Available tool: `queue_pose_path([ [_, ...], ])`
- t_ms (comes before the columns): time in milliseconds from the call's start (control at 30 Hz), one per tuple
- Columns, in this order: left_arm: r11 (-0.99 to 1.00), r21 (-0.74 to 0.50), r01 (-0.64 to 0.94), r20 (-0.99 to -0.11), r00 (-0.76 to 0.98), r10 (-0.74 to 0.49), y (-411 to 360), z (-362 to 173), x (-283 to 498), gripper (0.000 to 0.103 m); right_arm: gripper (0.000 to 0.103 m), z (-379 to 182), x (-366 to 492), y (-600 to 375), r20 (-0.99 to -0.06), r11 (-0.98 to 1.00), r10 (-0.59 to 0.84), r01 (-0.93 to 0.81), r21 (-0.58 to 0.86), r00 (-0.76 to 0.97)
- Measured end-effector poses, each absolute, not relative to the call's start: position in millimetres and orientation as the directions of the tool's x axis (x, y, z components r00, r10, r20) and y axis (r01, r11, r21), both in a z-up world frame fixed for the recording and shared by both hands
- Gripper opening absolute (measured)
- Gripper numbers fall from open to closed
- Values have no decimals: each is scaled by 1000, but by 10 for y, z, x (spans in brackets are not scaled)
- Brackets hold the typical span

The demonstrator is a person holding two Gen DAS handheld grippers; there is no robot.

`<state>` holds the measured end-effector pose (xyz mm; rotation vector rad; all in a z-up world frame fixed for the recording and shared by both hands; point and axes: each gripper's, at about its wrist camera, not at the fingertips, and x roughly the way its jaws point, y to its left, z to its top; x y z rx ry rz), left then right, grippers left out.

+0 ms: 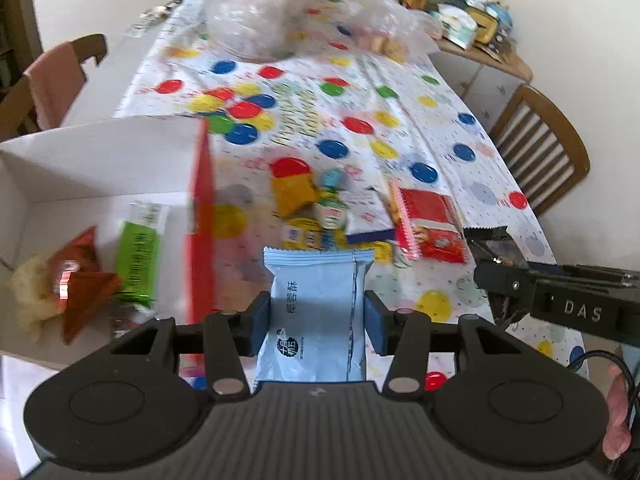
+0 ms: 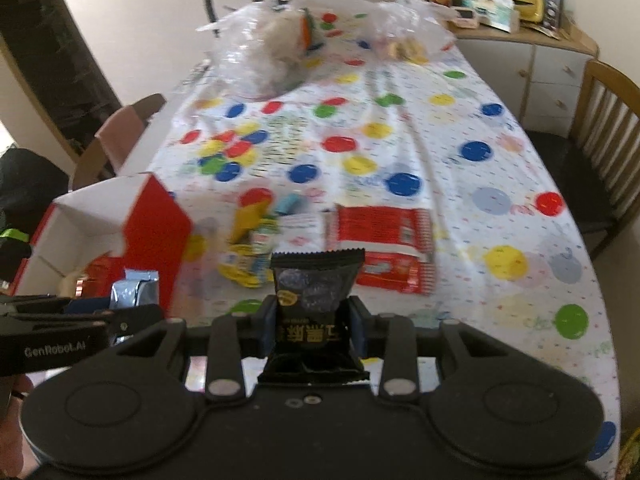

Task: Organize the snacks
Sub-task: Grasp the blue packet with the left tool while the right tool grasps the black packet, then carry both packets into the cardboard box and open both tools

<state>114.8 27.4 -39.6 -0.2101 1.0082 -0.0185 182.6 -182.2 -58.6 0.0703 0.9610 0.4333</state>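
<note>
You grip a blue packet [image 1: 316, 312] in the left gripper [image 1: 318, 322] and a black packet [image 2: 314, 304] in the right gripper [image 2: 314, 326], likely bound for the box [image 1: 100, 168] at 10 o'clock, loose snacks [image 1: 360, 220] at 12.

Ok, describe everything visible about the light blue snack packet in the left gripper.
The light blue snack packet is a flat, glossy foil-like pillow pack with a serrated top edge, a vertical back seam and dark Chinese print plus a round logo. It stands upright, pinched at mid-height between the blue pads of the left gripper, its lower end over the gripper body. It is held above the dotted tablecloth, beside the red-and-white box.
</note>
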Motion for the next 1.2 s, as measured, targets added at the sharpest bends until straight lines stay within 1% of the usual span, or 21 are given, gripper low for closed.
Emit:
queue_pose_path([
  [400, 971, -176, -163, -811, 583, -49, 1211, -183, 849, 48, 35, -419, 1655, -936, -759, 876, 437, -419, 238, 482],
  [700, 958, -170, -231, -801, 599, 2, 1923, -151, 729, 48, 35, -401, 1622, -210, -761, 850, 452, -483, 210, 465],
  [1000, 953, -101, -285, -822, 563, 81, 2550, -290, 867, 48, 35, -543, 1715, 428, -786, 823, 440, -546, 159, 435],
  [1200, 958, -47, -284, -852, 512, 110, 2765, -482, 1057, 48, 35, -731, 1821, 767, -814, 803, 418, -583, 123, 404],
])
